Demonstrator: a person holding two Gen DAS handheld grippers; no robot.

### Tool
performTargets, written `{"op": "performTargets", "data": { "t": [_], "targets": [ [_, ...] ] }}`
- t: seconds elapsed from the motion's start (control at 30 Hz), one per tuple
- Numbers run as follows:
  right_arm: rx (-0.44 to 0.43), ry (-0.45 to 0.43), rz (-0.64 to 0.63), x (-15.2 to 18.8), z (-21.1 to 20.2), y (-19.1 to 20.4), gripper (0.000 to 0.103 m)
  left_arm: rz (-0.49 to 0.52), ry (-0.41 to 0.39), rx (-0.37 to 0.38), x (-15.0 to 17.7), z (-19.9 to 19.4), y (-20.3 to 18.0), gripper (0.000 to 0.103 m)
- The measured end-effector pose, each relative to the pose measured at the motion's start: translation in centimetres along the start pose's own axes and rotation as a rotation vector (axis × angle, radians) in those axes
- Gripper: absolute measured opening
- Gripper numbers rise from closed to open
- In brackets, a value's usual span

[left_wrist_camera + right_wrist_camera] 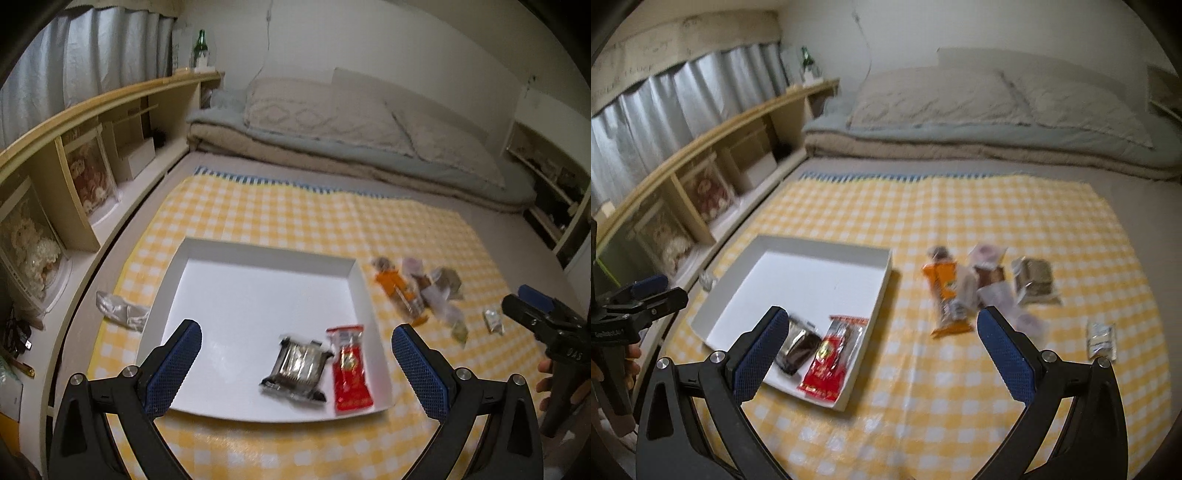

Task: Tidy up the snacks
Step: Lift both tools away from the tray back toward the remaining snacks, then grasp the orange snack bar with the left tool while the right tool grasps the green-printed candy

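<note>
beyond the spread, empty right gripper (879, 332) — the orange snack (945, 291) — left gripper (297, 345) spread too.

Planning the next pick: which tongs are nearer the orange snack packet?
Right. The right tongs are open just short of the orange snack packet; the left tongs hover open over the white tray, off to the packet's left.

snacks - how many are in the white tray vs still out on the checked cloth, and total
In the white tray: 2, the red packet and the dark silver packet.
Out on the checked cloth: about 6, the orange packet, a blurred cluster of roughly four wrappers, and a small white packet.
Total: about 8; blur makes the cluster count uncertain.
</note>
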State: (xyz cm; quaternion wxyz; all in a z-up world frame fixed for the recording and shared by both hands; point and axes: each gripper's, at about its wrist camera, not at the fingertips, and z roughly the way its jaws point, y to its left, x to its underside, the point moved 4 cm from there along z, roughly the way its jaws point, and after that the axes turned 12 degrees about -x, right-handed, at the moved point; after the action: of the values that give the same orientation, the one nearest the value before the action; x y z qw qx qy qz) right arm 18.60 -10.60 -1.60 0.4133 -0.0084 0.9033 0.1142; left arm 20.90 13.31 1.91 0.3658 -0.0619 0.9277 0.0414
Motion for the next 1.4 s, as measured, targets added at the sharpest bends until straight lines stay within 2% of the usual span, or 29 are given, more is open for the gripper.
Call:
{"op": "performTargets", "data": {
  "t": [0.13, 0.4, 0.77, 0.97, 1.13, 1.3, 1.4],
  "targets": [
    [0.024, -0.062, 0.008, -0.9, -2.1, -1.5, 0.103, 0.009, -0.034, -0.001, -0.4, -0.1, -1.2, 0.103],
    [0.108, -0.151, 0.023, -2.1, -5.5, -5.0, 0.103, 0.021, -0.080, 0.049, -1.9, 0.4, -5.4, 0.103],
    [0.213, -0.171, 0.085, -1.8, -7.5, -10.7, 0.103, 0.064, -0.041, 0.113, -4.0, 4.9, -12.1, 0.103],
    [0.265, -0.171, 0.107, -1.4, -8.2, -13.8, 0.103, 0.100, 0.009, 0.118, -5.5, 8.5, -16.2, 0.103],
    [0.302, -0.176, 0.074, -1.2, -8.2, -15.7, 0.103, 0.089, 0.082, 0.180, -6.3, 11.5, -19.1, 0.101],
    [0.262, -0.080, -0.017, -0.4, -6.0, -17.1, 0.103, 0.069, 0.214, 0.260, -6.7, 15.8, -21.3, 0.084],
    [0.238, -0.012, -0.072, 0.5, -4.2, -17.4, 0.103, 0.064, 0.265, 0.260, -7.1, 18.5, -22.1, 0.078]
  ]
}}
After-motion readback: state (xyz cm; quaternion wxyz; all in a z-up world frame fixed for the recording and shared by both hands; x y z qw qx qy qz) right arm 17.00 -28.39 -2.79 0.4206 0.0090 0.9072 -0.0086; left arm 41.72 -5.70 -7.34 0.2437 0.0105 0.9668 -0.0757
